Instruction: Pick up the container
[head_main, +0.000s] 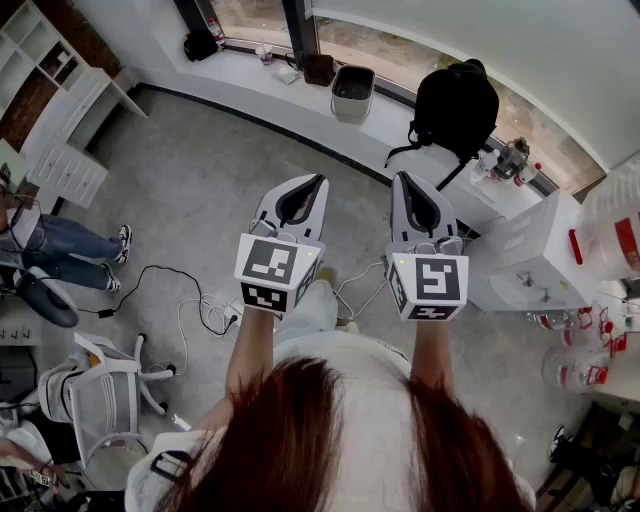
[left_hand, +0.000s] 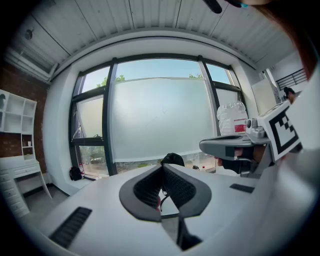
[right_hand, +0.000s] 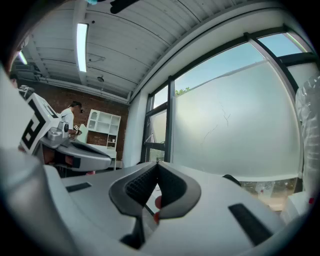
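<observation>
I hold my white, smooth-shelled left gripper (head_main: 318, 181) and right gripper (head_main: 400, 178) side by side, ribbed black fingers (left_hand: 146, 190) pressed together on nothing, translucent plastic container with red label (head_main: 612, 228) well right of them, by the white desk (head_main: 535, 262)

Cut off by the head view's right edge: container (head_main: 606, 215). Cropped at the left edge: seated person (head_main: 62, 245), waist up.

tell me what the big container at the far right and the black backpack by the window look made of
The container looks like translucent plastic, slightly glossy: its whitish walls let light through, with red parts on it. The backpack looks like matte black fabric, probably nylon: soft rounded shape, hanging straps.
</observation>
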